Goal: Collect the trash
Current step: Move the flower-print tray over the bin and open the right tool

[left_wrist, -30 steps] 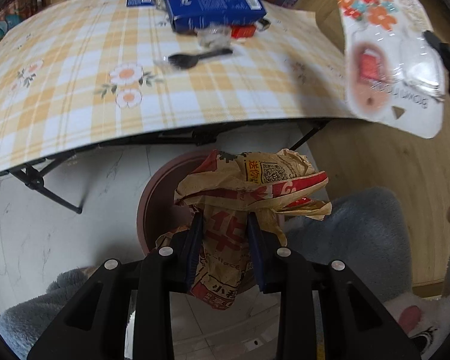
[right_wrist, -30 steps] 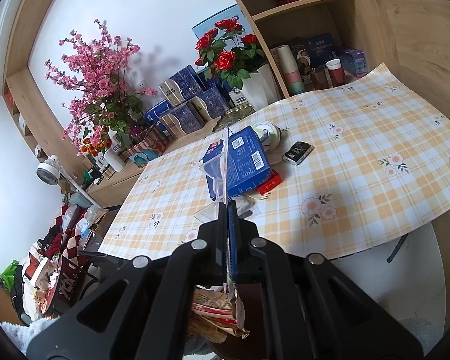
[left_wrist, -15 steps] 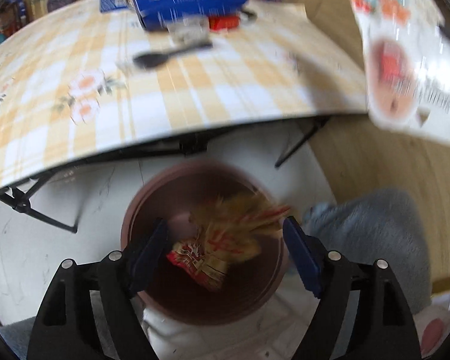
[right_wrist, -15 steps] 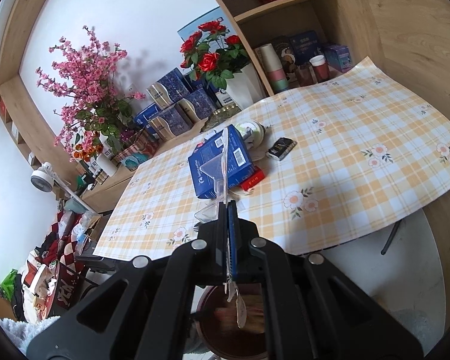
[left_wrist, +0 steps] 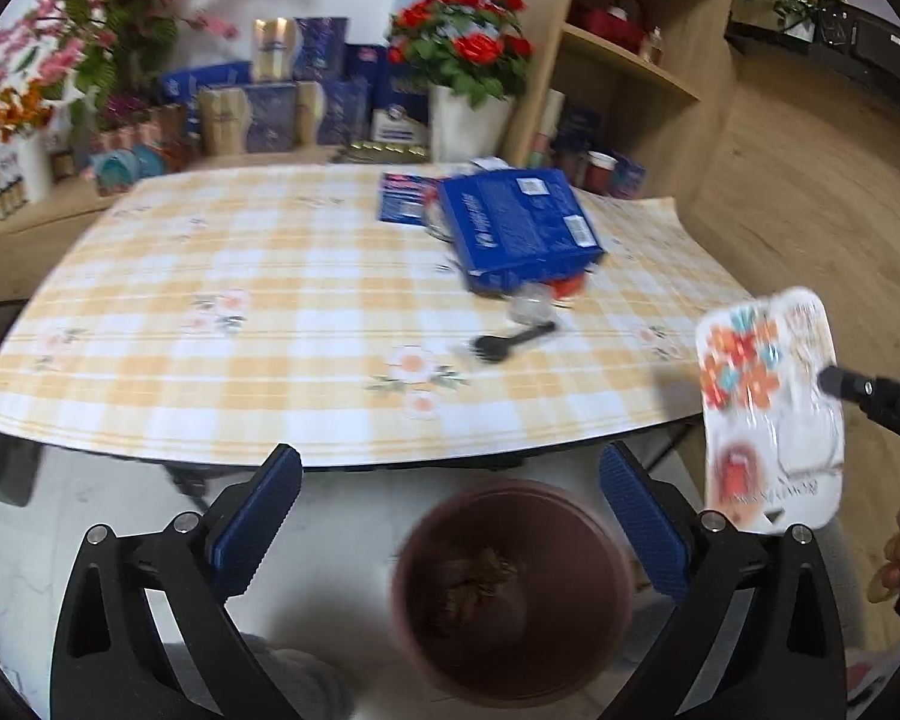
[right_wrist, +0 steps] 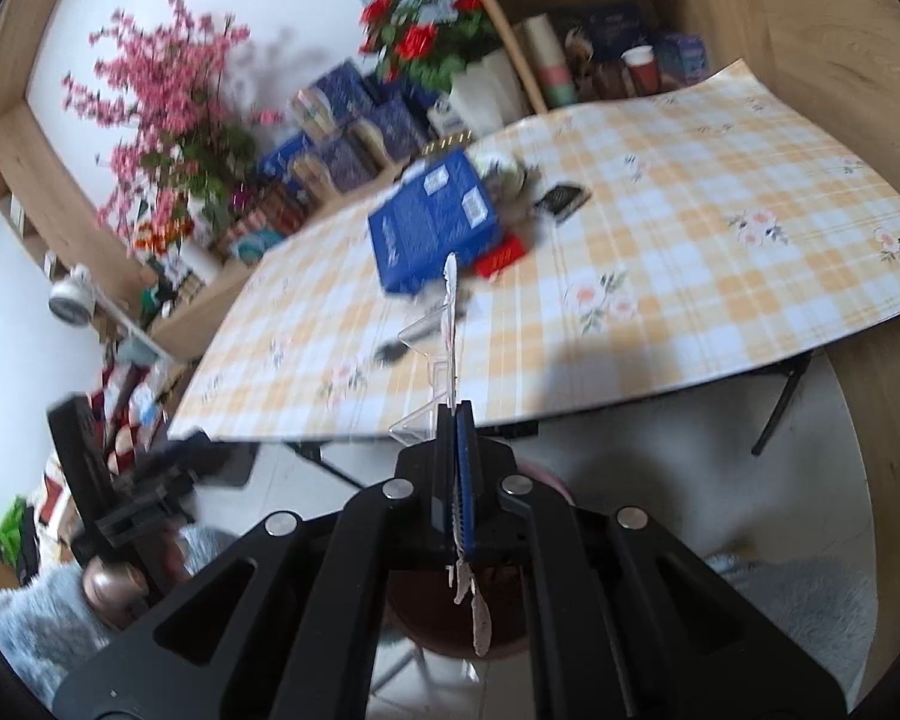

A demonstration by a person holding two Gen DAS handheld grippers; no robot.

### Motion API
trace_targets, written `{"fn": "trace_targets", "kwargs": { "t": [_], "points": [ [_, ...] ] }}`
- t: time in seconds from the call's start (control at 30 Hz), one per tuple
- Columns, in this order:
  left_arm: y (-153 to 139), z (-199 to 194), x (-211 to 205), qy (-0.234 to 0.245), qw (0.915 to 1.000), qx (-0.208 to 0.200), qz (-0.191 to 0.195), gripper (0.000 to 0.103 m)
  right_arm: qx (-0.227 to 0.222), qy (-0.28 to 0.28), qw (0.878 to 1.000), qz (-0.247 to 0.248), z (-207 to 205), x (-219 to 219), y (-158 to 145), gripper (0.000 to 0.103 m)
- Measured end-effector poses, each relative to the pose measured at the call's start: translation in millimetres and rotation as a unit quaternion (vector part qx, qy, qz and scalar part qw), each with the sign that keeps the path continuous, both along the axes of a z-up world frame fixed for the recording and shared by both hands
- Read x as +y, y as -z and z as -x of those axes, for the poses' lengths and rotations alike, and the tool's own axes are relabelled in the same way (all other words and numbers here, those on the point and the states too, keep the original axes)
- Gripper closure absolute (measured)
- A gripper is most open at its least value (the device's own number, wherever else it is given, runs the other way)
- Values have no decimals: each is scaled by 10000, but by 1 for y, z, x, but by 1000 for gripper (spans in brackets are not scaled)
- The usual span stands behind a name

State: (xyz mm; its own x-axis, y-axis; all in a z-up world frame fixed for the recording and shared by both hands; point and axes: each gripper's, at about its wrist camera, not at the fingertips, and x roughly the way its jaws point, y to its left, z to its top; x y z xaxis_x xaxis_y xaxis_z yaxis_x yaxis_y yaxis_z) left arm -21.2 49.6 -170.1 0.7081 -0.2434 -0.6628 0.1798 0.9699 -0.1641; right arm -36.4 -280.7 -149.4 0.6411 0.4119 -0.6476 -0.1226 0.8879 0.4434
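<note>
Left hand-held gripper (left_wrist: pixel 450 516) gapes empty above the bin (left_wrist: pixel 510 594); right hand-held gripper (right_wrist: pixel 457 420) pinches the tray lid (left_wrist: pixel 768 408).

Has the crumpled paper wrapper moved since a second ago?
Yes. It was pinched in the left gripper above the brown trash bin; now the jaws are wide open and the wrapper lies down inside the bin.

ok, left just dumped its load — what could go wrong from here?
1. The right gripper pinches the flat plastic package only at an edge, and it hangs beside the bin, not above; released now, it likely misses.
2. The left gripper, fingers wide, hovers over the rim and could block the drop.
3. The black fork sits near the table edge; a careless reach may knock it off.
</note>
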Motion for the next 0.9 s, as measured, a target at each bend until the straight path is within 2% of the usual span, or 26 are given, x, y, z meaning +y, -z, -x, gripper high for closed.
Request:
{"fn": "trace_targets", "kwargs": {
  "t": [0.1,0.3,0.47,0.6,0.73,0.9],
  "points": [
    [8,11,23,-277,9995,-102,-141,6,195,-204,9995,136,3,13,11,97],
    [36,28,38,-635,9962,-28,-597,6,600,-442,9969,253,-2,37,35,97],
    [44,34,46,-887,9945,8,-552,6,854,-653,9930,486,-9,57,49,97],
    [46,35,55,-1020,9941,78,-356,6,1025,-711,9905,580,-13,64,57,97],
    [49,33,64,-1141,9932,164,-147,6,1270,-636,9881,581,-16,61,69,97],
    [50,32,65,-1151,9931,214,-101,6,1521,-515,9854,567,-22,57,84,97]
  ]
}}
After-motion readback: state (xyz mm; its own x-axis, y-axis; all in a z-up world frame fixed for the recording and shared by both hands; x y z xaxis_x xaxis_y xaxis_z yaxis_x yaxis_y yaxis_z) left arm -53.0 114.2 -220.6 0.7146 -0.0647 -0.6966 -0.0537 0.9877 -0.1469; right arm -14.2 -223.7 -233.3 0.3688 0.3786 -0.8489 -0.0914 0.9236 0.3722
